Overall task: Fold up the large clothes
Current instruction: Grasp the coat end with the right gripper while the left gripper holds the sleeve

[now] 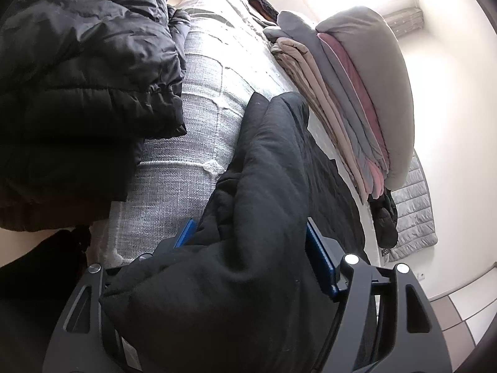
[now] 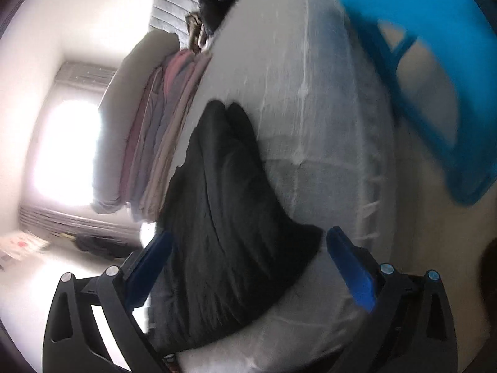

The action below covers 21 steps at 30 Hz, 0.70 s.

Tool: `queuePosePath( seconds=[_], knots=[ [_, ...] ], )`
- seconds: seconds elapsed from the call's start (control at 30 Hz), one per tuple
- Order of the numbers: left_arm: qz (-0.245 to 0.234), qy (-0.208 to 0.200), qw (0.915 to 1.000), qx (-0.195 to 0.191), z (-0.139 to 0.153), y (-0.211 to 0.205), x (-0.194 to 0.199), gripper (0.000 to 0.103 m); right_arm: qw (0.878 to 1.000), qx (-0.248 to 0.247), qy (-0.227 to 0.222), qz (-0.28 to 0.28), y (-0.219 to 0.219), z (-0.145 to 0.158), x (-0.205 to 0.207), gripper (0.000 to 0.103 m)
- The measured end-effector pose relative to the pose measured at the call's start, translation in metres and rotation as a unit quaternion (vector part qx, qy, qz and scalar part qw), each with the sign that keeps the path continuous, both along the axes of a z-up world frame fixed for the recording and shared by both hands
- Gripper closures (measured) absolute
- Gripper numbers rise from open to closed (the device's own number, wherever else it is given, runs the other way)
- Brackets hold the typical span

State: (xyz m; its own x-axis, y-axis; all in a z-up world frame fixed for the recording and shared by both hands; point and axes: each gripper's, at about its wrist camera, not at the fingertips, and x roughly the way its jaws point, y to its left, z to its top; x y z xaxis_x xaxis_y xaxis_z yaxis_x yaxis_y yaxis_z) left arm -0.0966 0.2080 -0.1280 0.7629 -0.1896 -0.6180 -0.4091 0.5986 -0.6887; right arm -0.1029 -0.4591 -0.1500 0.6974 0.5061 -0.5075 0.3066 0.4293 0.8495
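Note:
A black fleece garment (image 1: 254, 217) lies bunched on the grey bed cover (image 1: 202, 93). My left gripper (image 1: 248, 255) has its blue pads (image 1: 320, 261) on either side of a thick fold of it and is closed on the cloth. In the right wrist view the same black garment (image 2: 230, 223) lies folded on the bed (image 2: 310, 108). My right gripper (image 2: 248, 267) is open, its blue pads (image 2: 351, 270) wide apart on both sides of the garment's near edge, not pinching it.
A stack of folded grey, pink and beige clothes (image 1: 357, 93) (image 2: 155, 130) sits on the bed by the wall. A black puffer jacket (image 1: 84, 77) lies at the left. A blue plastic chair (image 2: 435, 62) stands beside the bed. Tiled floor (image 1: 466, 310) lies at the lower right.

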Motion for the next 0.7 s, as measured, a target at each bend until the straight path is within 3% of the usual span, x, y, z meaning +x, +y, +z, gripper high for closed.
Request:
queuePosePath(
  seconds=[0.07,0.1,0.13,0.17,0.2,0.3,0.47,0.53,0.57,0.63,0.7],
  knots=[
    [0.001,0.001,1.0,0.004,0.0,-0.001,0.0,0.037,0.999,0.045,0.003,0.016,0.007,-0.014,0.017,0.011],
    [0.002,0.001,1.0,0.005,0.001,-0.002,0.001,0.037,0.998,0.061,-0.007,0.02,0.008,-0.018,0.02,0.02],
    [0.003,0.001,1.0,0.007,0.001,-0.002,0.001,0.038,0.998,0.064,-0.007,0.021,0.006,-0.02,0.022,0.047],
    [0.002,0.003,0.9999,0.011,0.002,-0.003,0.001,0.045,0.998,0.063,-0.01,0.019,0.004,-0.018,0.021,0.067],
    [-0.009,0.006,0.9998,0.018,0.003,-0.004,0.003,0.058,0.996,0.079,-0.028,0.023,0.004,-0.015,0.02,0.068],
    [-0.046,-0.006,0.9988,0.015,0.021,-0.004,0.005,0.074,0.993,0.099,-0.055,0.041,0.006,-0.009,0.015,0.074],
    [-0.07,-0.044,0.996,0.032,0.076,-0.005,-0.018,0.076,0.986,0.112,-0.1,0.076,0.014,0.024,-0.031,0.075],
    [-0.077,-0.041,0.9944,0.06,0.087,-0.004,-0.023,0.075,0.988,0.084,-0.084,0.094,0.019,0.026,-0.046,0.068],
    [-0.08,-0.026,0.9943,0.065,0.083,0.0,-0.02,0.073,0.991,0.069,-0.067,0.096,0.017,0.021,-0.046,0.061],
    [-0.074,0.004,0.996,0.05,0.066,0.008,-0.014,0.069,0.996,0.04,-0.025,0.071,0.001,0.01,-0.052,0.059],
    [-0.057,0.032,0.9977,0.019,0.043,0.02,-0.013,0.063,0.999,-0.028,-0.012,0.023,-0.012,0.02,-0.064,0.059]
  ],
)
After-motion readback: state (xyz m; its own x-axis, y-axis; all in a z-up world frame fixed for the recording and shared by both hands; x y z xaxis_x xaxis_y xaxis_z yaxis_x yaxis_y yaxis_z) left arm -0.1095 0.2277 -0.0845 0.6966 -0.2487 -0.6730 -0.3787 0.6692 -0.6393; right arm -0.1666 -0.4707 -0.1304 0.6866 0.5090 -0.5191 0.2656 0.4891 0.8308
